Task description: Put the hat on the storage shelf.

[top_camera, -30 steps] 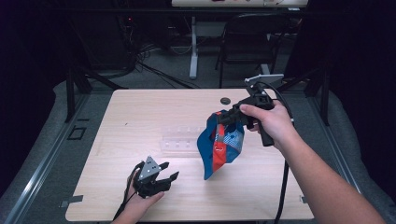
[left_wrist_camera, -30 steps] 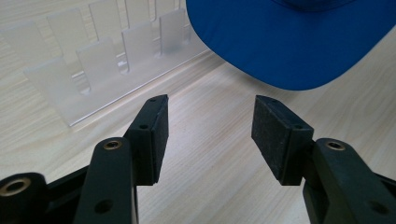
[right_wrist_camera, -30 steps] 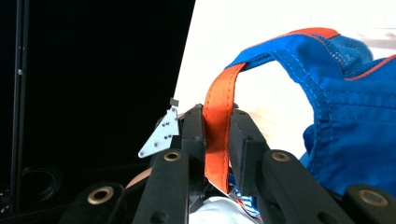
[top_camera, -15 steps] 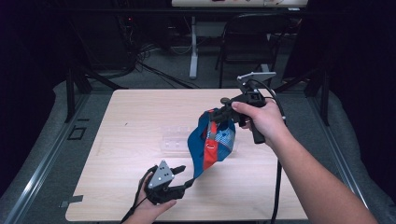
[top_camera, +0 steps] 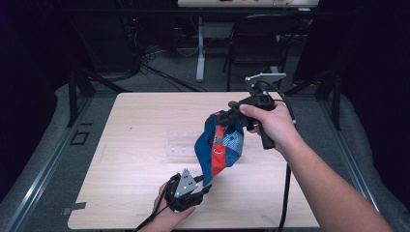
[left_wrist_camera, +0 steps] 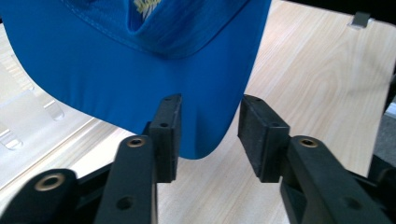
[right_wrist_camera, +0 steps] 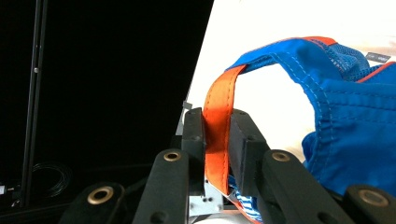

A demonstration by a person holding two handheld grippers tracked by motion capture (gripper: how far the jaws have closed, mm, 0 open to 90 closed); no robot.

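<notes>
1. Nearest, at the front edge of the pale wooden surface (top_camera: 125, 159): left gripper (top_camera: 189, 192) in the left hand (top_camera: 167, 217), grey three-cornered plate on top, jaws standing apart with nothing between them.
2. Seen along those jaws in the left gripper view: left gripper (left_wrist_camera: 209, 133) open, the rounded tip of a bright blue brim hanging just beyond and partly between the two black pads (left_wrist_camera: 168, 135), apart from both as far as can be told.
3. Just above and beyond: blue fabric cap with orange strap and red panel (top_camera: 218, 150), hanging in the air over the middle of the surface, brim lowest and pointing down toward the left gripper.
4. Under and behind the cap, lying flat on the surface: clear plastic rack (top_camera: 181, 144), also at the left edge of the left gripper view (left_wrist_camera: 28, 121).
5. At the cap's top: right gripper (top_camera: 227, 117) held in the right hand (top_camera: 270, 125), forearm reaching in from the lower right.
6. In the right gripper view: right gripper (right_wrist_camera: 217, 135) with jaws narrow, clamped on the orange strap (right_wrist_camera: 219, 126), blue cloth of the cap (right_wrist_camera: 345, 121) bunched to the right.
7. Farthest, past the surface: dark floor, a black chair (top_camera: 256, 48) and tangled cables (top_camera: 145, 58).
</notes>
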